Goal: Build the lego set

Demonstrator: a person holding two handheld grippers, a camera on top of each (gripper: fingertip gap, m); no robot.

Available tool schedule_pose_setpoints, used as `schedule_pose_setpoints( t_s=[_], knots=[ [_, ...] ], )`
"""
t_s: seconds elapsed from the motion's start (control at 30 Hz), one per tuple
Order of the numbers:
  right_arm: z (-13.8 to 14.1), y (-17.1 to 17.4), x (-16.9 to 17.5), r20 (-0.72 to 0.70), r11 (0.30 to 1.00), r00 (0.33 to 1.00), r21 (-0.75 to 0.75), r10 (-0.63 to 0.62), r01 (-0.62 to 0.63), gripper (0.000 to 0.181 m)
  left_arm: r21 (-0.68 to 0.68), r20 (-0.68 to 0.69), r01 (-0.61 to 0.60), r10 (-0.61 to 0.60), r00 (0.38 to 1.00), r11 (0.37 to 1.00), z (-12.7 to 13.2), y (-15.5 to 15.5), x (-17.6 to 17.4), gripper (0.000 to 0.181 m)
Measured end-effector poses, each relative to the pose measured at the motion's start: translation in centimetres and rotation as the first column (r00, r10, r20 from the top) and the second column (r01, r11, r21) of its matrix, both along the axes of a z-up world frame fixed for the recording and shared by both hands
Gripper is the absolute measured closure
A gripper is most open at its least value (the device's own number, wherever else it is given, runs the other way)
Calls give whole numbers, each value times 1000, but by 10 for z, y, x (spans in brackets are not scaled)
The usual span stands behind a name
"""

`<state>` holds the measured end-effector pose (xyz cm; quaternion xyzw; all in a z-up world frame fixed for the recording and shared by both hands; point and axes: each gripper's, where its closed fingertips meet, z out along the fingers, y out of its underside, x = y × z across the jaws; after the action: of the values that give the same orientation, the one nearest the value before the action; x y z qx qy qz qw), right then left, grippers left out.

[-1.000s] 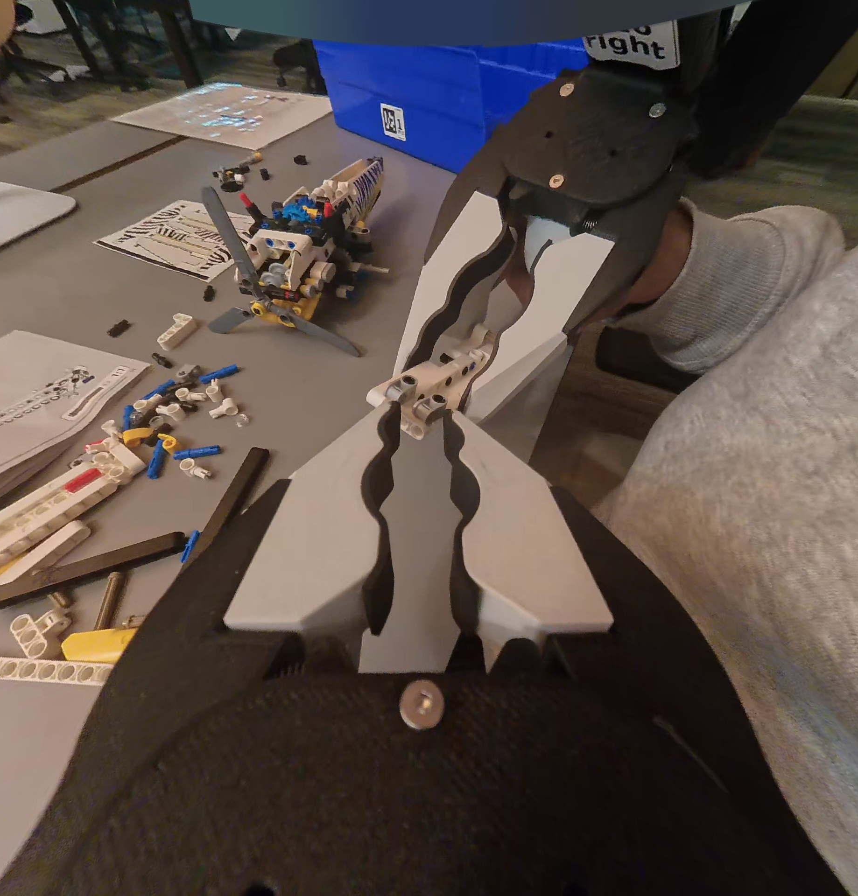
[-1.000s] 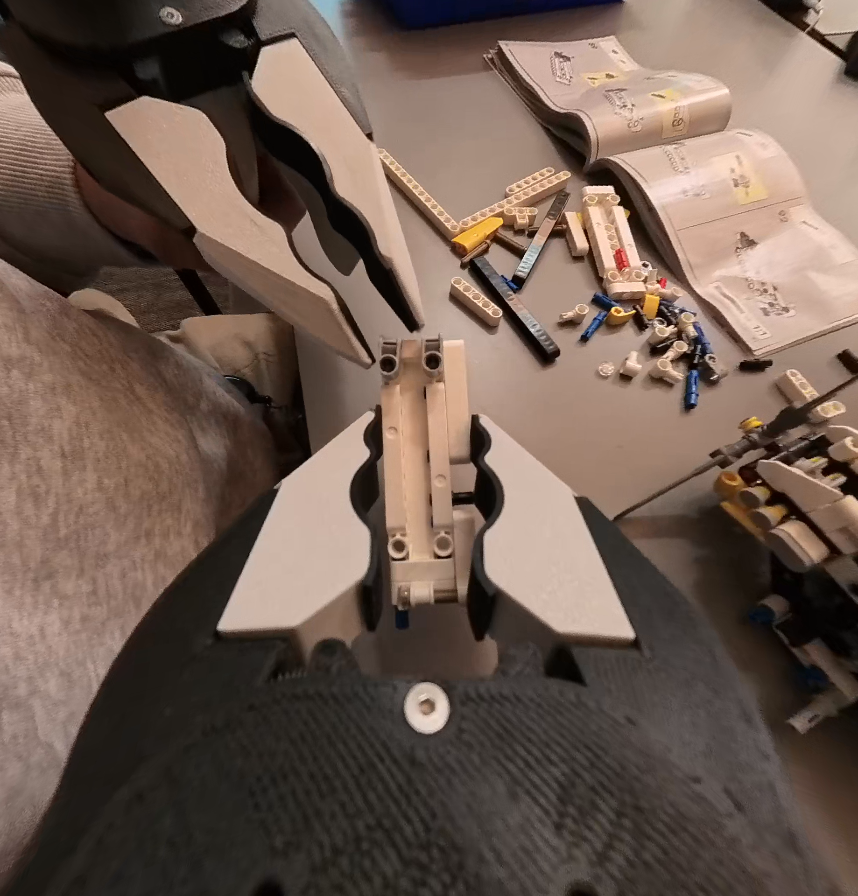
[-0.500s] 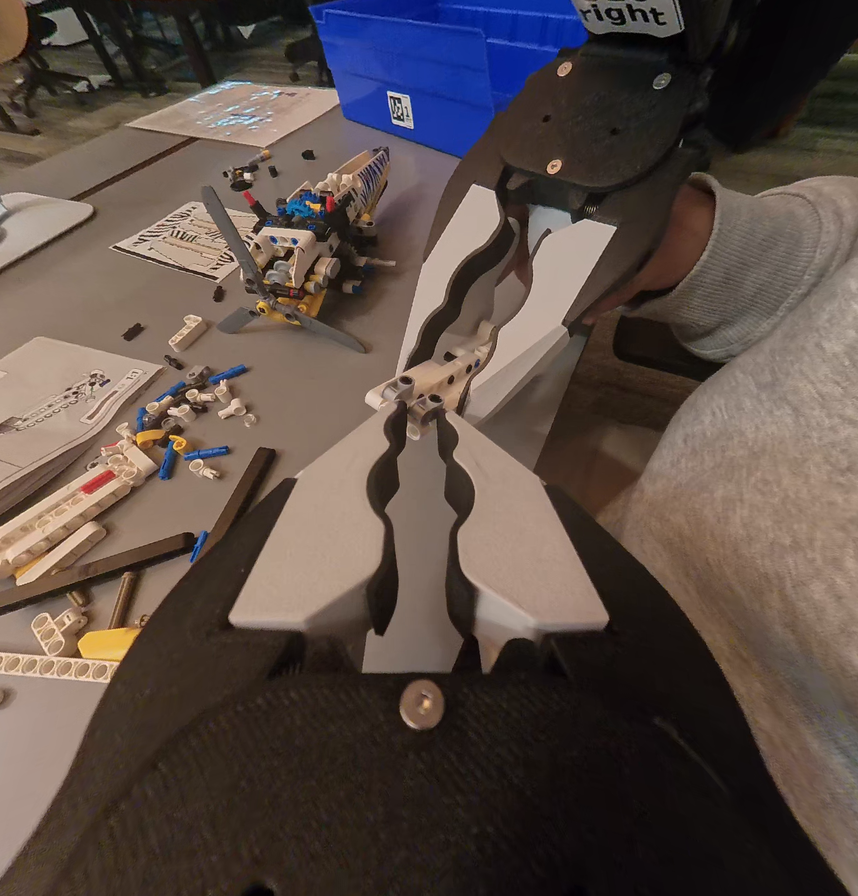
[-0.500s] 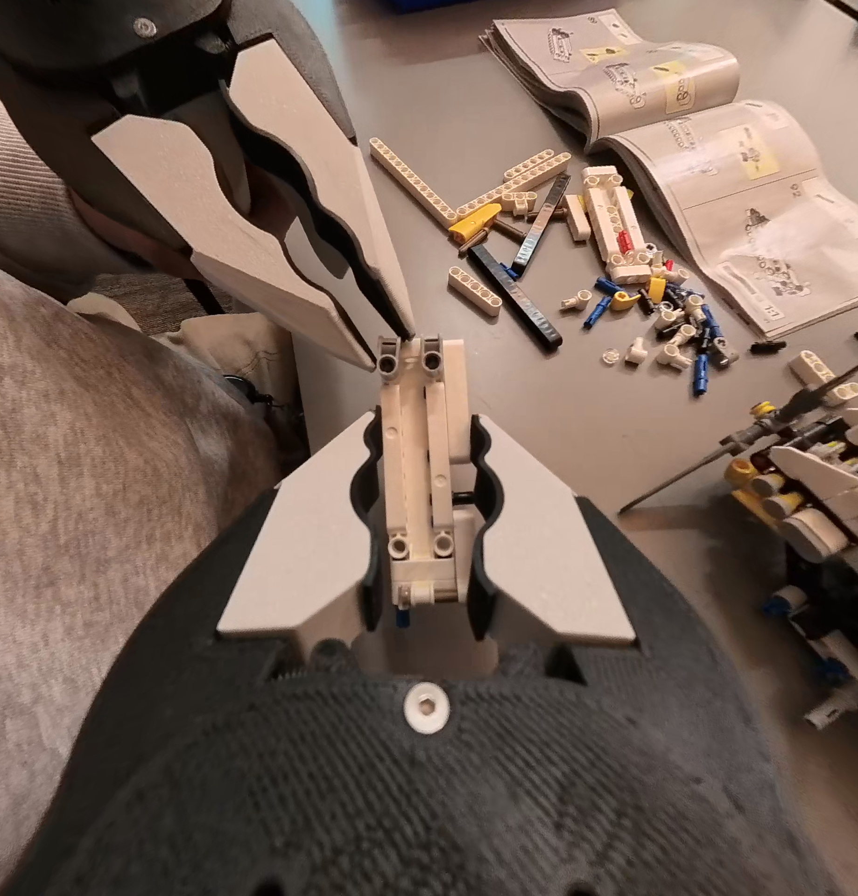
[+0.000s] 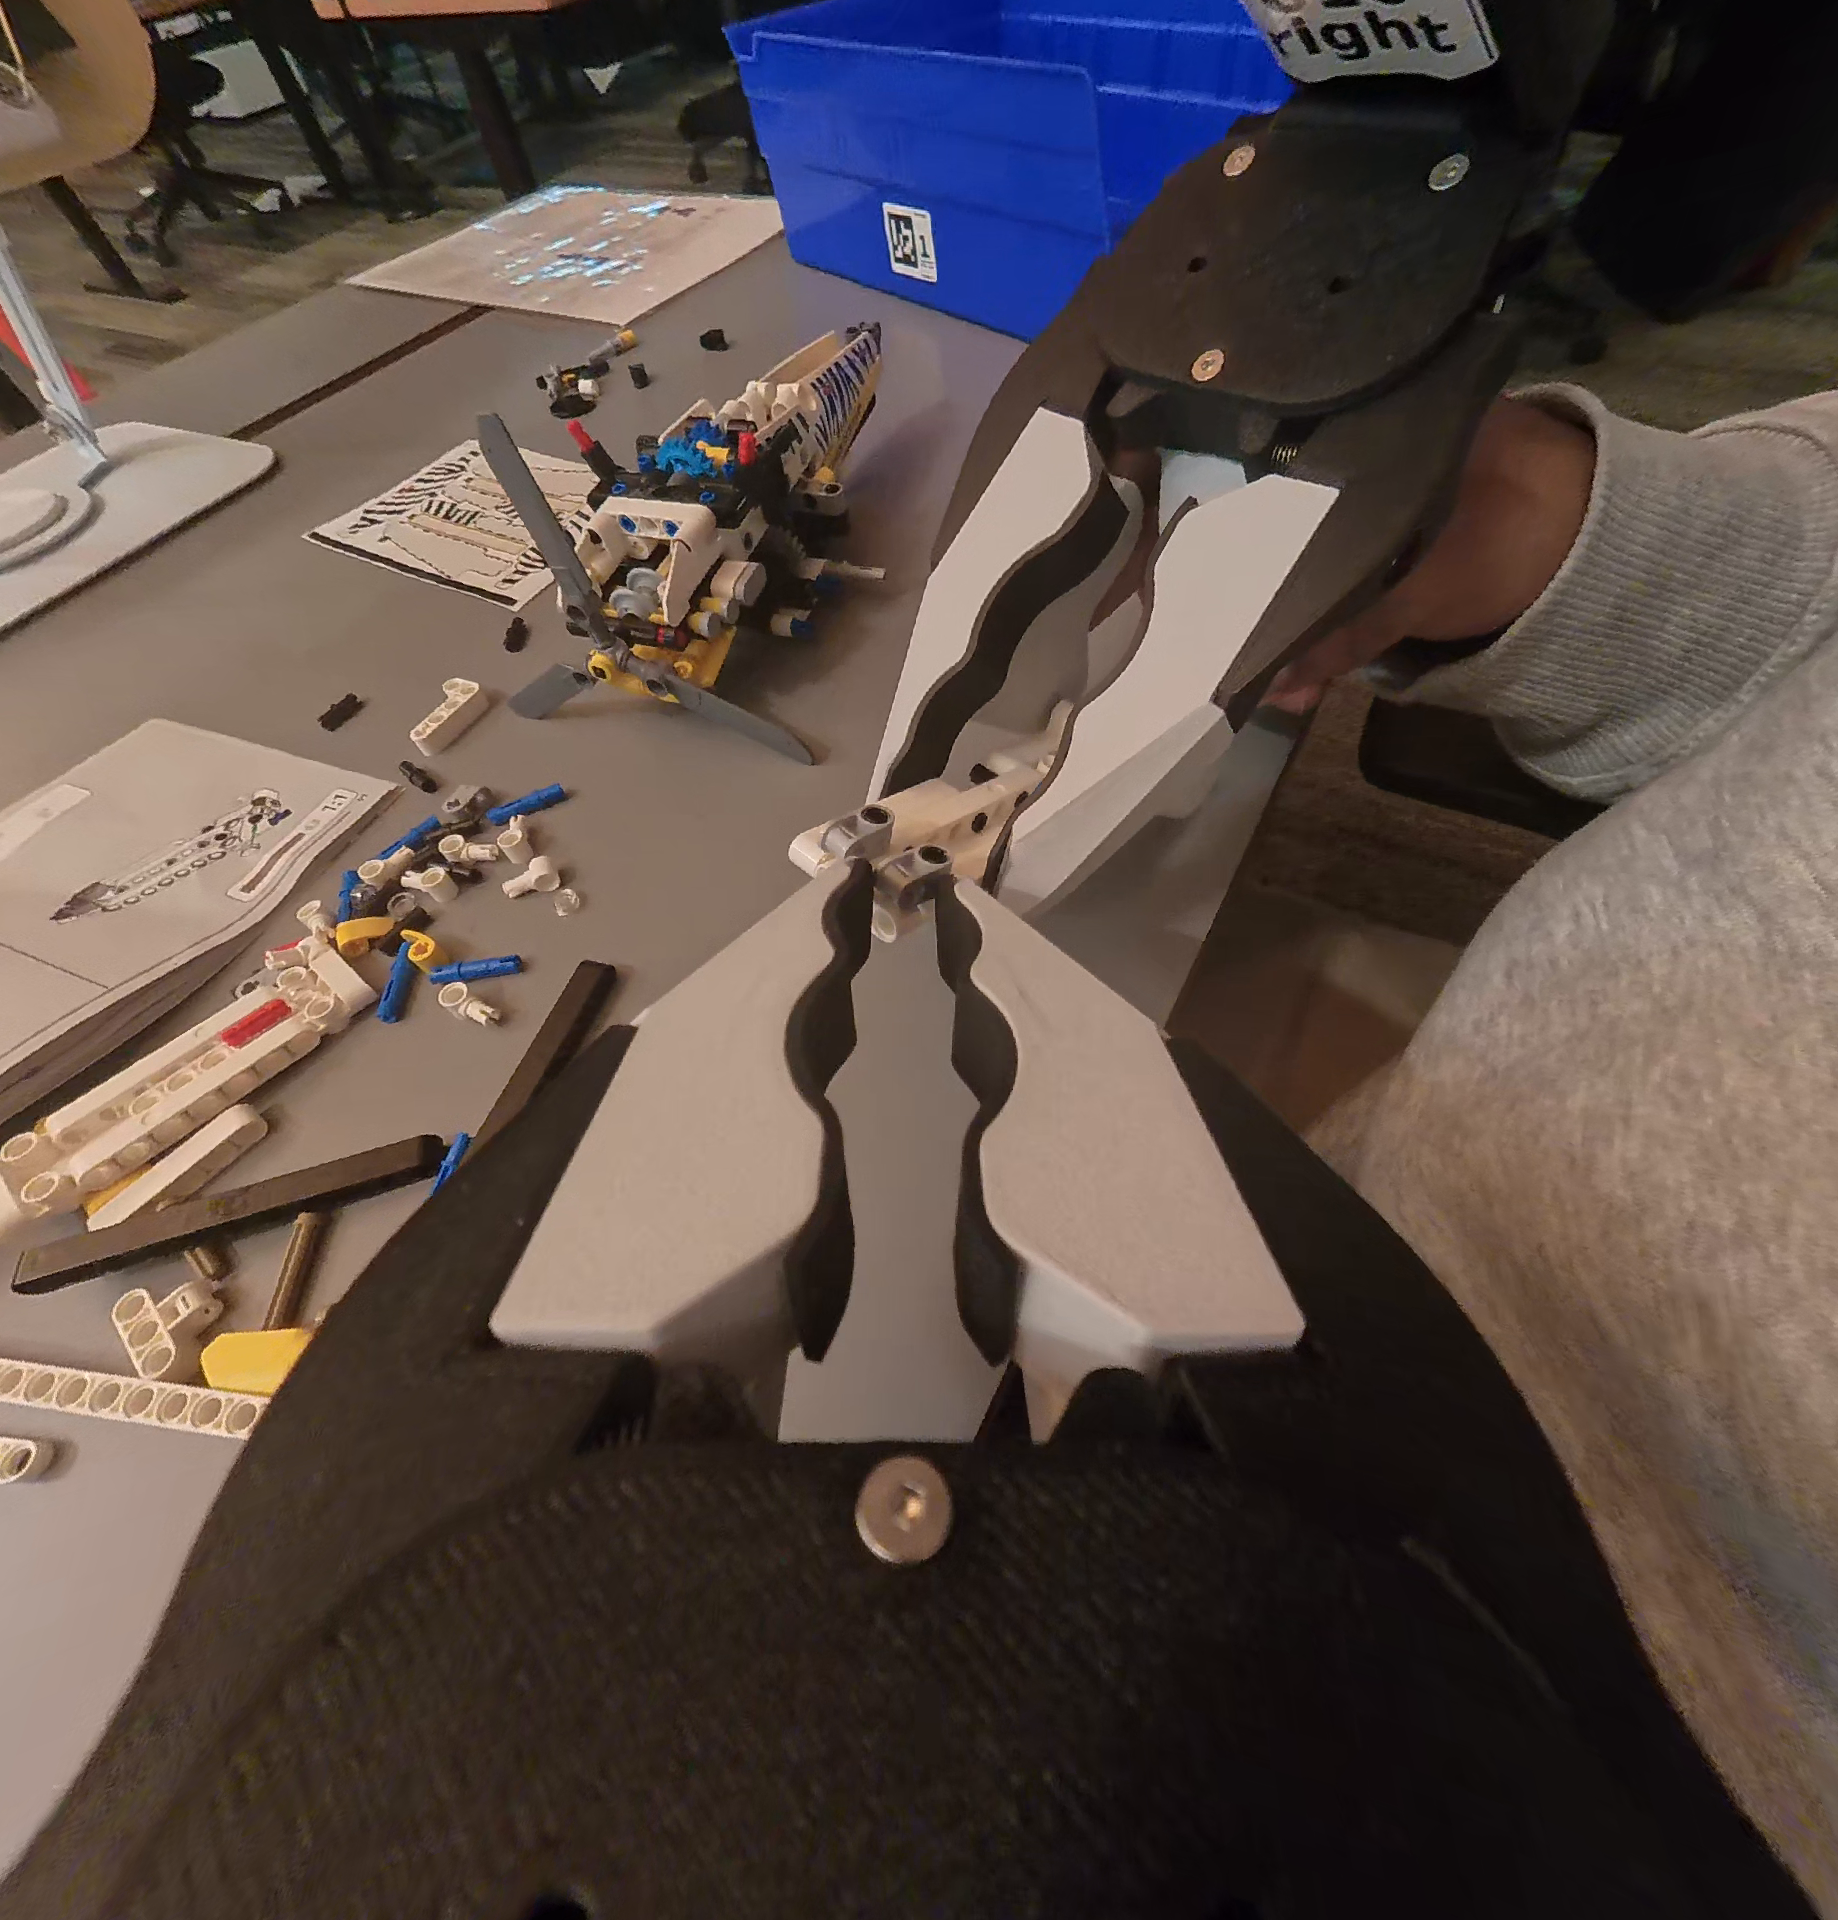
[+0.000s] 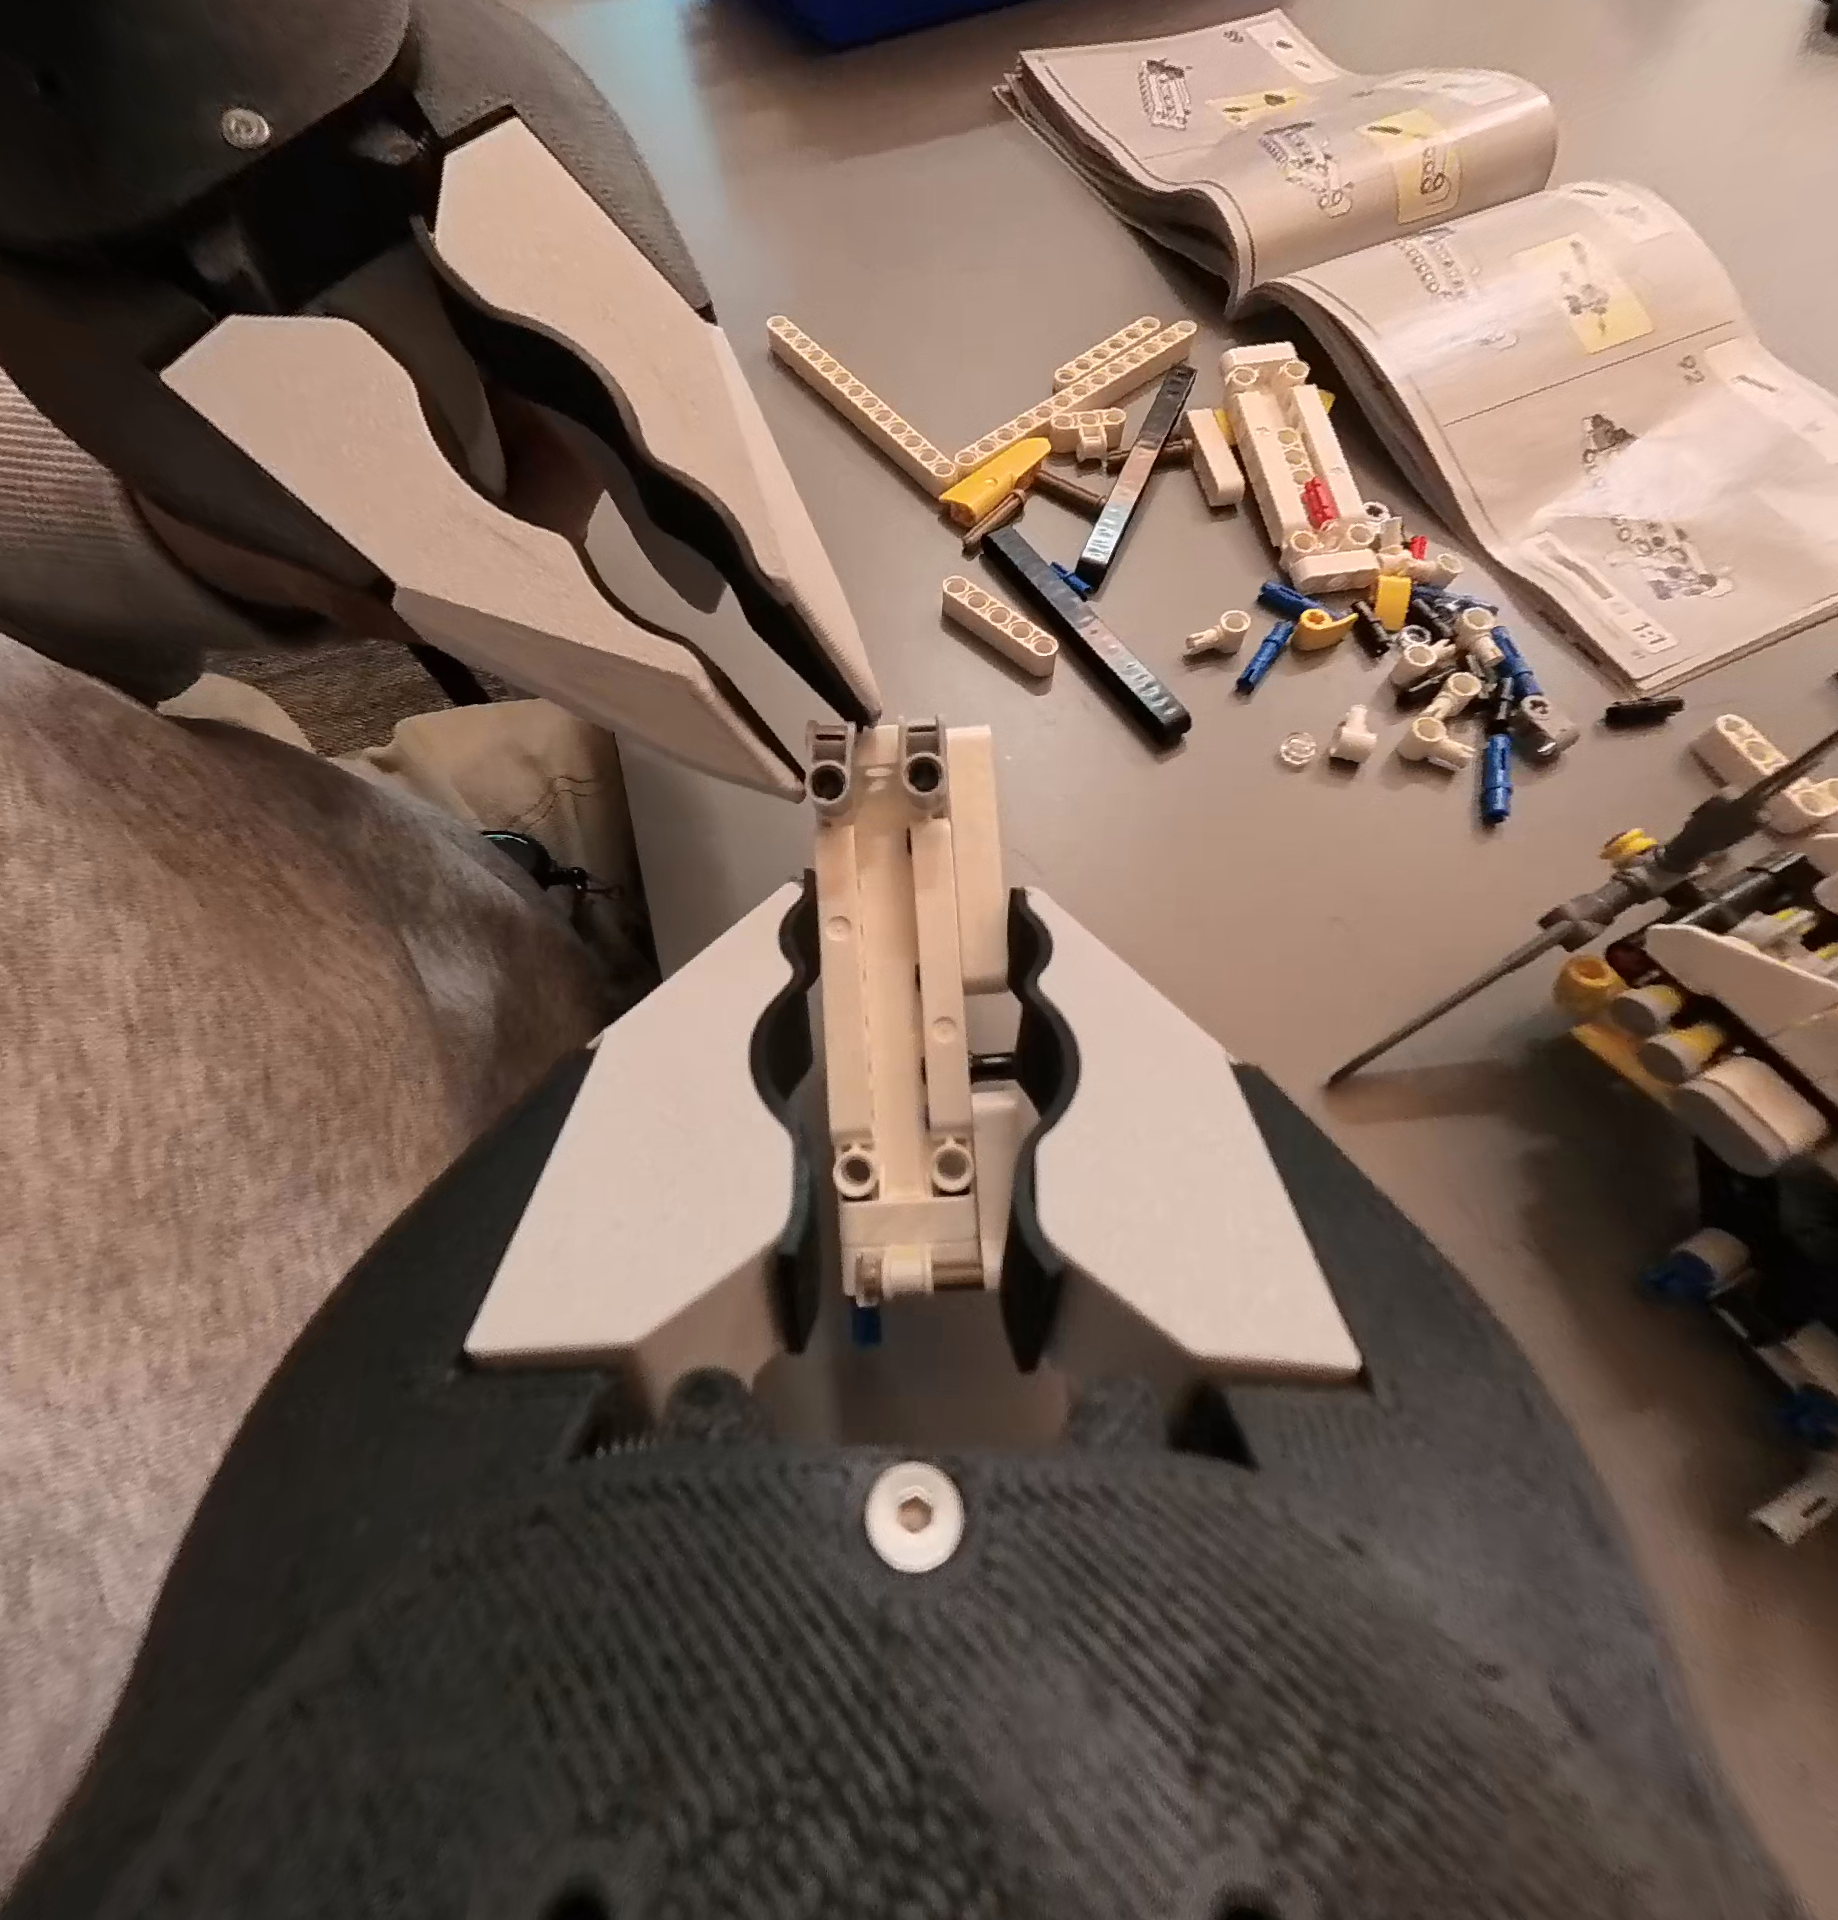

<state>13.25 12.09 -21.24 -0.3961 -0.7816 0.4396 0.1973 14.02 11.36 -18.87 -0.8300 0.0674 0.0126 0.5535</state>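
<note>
Left wrist view: the left gripper point(image 5: 899, 894) points past the near edge of the grey table point(image 5: 219, 644), its two grey fingers a narrow gap apart at the tips. The tips sit at a grey connector on the end of a white lego sub-assembly point(image 5: 925, 821); whether they actually pinch it cannot be told here. The right gripper point(image 5: 1008, 758) comes in from the far right, clamped on the other part of that sub-assembly, a grey sleeve point(image 5: 1663, 582) behind it. On the table, towards the far edge, stands the partly built model point(image 5: 707, 540) with a grey propeller, on a sticker sheet point(image 5: 427, 520); a blue bin point(image 5: 956, 135) is at the far edge. Loose small pieces point(image 5: 458, 873) lie mid-table beside an instruction booklet point(image 5: 84, 883) at the left edge, with white and black beams nearer.

Right wrist view: the right gripper point(image 6: 915, 935) is closed partway on the long white sub-assembly point(image 6: 894, 987), which runs lengthways between its fingers and sticks out beyond the tips. The left gripper point(image 6: 827, 748) reaches in from the upper left, its tips nearly together and touching the grey connector at the assembly's far end. All this hangs over the table's point(image 6: 1154, 914) near edge. The open booklet point(image 6: 1466, 312) and scattered pieces point(image 6: 1414, 655) lie beyond, the model point(image 6: 1725, 997) at the right.
</note>
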Motion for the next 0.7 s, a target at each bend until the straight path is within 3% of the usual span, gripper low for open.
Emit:
schedule_pose_setpoints(
  t_s=[0.57,0.7],
  knots=[
    [-2,2,-1,13,1000,1000,-23,-17,18,146,3,2,-26,26,1000,1000,-1,2,-2,171],
    [-3,5,-2,8,1000,1000,-4,-28,28,146,9,148,-54,52,988,998,-2,6,-6,163]
  ],
)
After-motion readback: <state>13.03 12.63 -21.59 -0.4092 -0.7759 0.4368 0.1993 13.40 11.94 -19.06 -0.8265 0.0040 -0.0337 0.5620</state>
